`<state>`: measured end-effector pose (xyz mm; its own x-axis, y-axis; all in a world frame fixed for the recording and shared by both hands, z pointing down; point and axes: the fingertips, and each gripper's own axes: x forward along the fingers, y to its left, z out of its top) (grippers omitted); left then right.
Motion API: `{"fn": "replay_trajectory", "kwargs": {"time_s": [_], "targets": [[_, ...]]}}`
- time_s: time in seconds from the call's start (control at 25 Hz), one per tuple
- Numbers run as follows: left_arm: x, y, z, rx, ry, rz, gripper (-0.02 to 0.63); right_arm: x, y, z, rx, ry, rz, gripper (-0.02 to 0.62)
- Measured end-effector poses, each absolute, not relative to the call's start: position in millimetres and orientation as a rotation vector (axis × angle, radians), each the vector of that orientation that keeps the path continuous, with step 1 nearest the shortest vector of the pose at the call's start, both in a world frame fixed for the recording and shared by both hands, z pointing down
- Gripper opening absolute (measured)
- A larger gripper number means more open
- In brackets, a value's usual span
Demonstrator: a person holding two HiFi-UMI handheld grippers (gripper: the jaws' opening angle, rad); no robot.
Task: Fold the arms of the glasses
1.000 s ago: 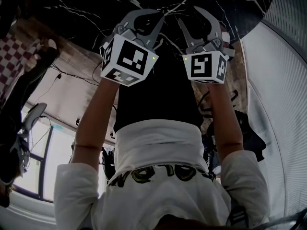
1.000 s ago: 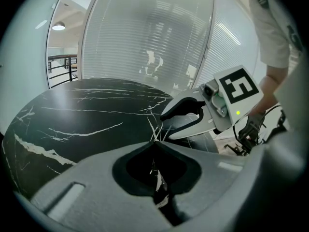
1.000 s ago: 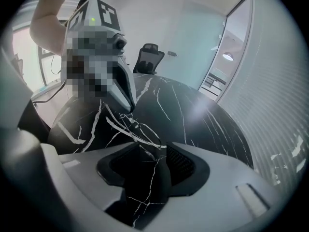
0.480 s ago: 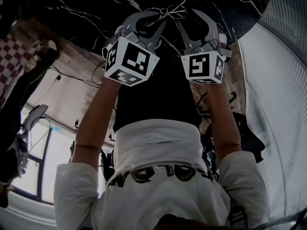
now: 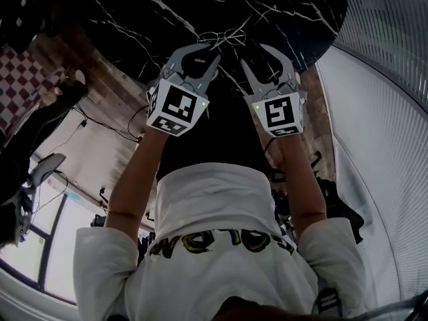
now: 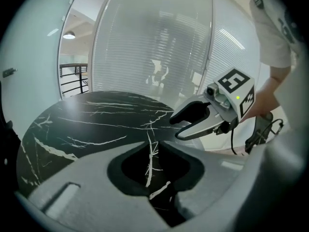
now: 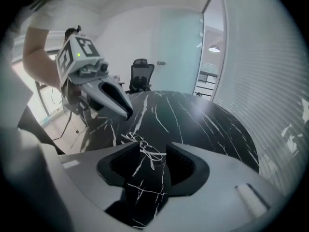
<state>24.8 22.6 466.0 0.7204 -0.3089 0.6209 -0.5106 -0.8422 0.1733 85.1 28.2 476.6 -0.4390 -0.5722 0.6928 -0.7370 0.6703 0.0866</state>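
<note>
The glasses [image 7: 145, 149] lie flat on the black marble table [image 5: 134, 12], just ahead of both grippers and roughly midway between them in the head view. They are a thin wire frame with round lenses, and against the white veins of the table they are hard to pick out. No view shows clearly whether the arms are folded in or spread out.

The left gripper [image 5: 212, 51] hangs near the glasses on their left. Its jaws have just been opening and now stand partly released, with only the table showing in the narrow gap between them. The right gripper [image 5: 254, 54] has its jaws spread wide. In its own view the glasses sit just beyond the jaw tips, lined up with the gap, and neither pad touches them.

The frame is likely very light and springy, so it would slide on the smooth table at the least push. The wire would bend, and the lenses could scratch or pop out, under a hard squeeze. The safest hold is probably a gentle pinch on the bridge or the rim near a hinge with one gripper. The other can then nudge each arm close to its hinge and swing it in along its natural arc, not force it at the tip.
</note>
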Motion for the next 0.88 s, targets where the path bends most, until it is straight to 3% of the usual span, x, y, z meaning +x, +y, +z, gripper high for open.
{"fn": "replay_trajectory", "kwargs": {"time_s": [0.2,0.24,0.6,0.88], "targets": [[13,32,405,2.58,-0.758,0.733,0.063,78,32,401,1.097,-2.374,0.464,0.147],[11,35,392,2.576,-0.777,0.705,0.063,75,35,385,1.104,-2.415,0.496,0.113],[-1,50,280,2.574,-0.928,0.382,0.061,58,48,252,1.147,-2.686,0.567,0.003],[-5,53,208,2.608,-0.966,0.168,0.037,43,57,175,1.175,-2.853,0.512,0.002]]}}
